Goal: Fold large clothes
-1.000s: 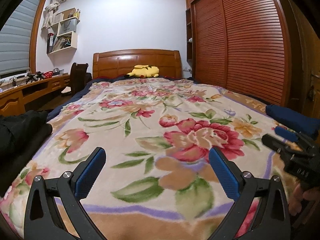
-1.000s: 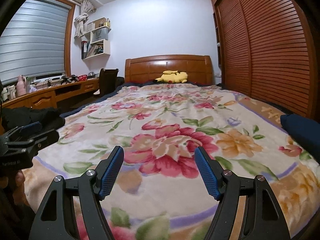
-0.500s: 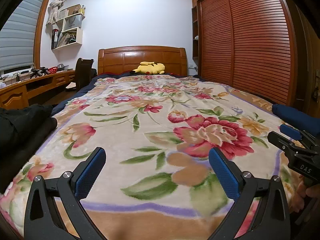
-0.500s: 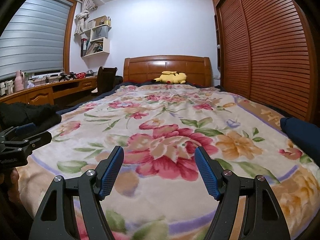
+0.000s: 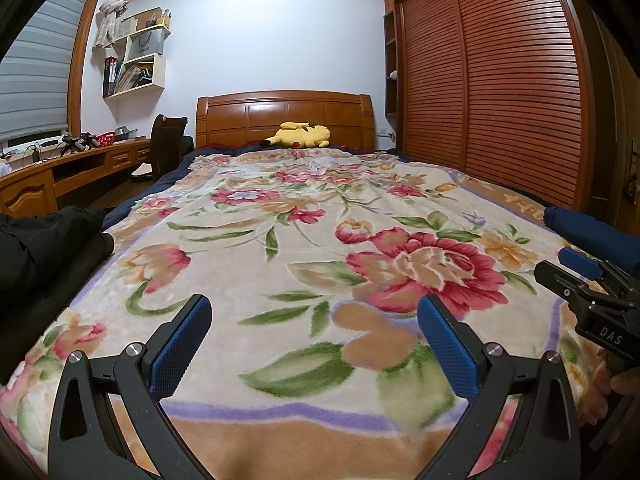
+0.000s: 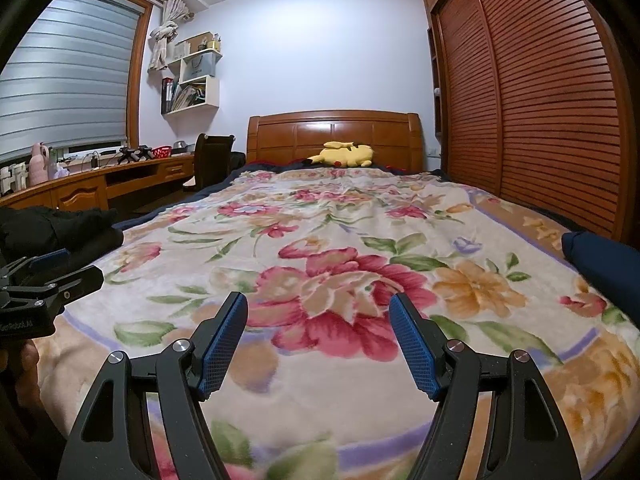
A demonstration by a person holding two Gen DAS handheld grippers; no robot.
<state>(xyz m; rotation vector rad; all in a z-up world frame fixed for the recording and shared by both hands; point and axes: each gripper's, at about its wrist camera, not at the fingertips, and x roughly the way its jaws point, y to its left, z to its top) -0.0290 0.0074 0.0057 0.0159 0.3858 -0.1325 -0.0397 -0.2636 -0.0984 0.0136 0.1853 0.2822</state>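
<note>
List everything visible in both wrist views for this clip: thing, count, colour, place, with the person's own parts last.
floral blanket: one, cream with red, orange and green flowers, spread flat over the bed
black garment: one, black, bunched at the bed's left edge
navy garment: one, dark blue, at the bed's right edge
plush toy: one, yellow, by the headboard
headboard: one, brown wood, at the far end
wardrobe: one, red-brown slatted doors, along the right wall
desk: one, brown wood, under the window on the left
chair: one, dark, at the desk
wall shelf: one, white, holding books
left tongs: one, black with blue pads, open, empty
right tongs: one, same colours, open, empty
</note>
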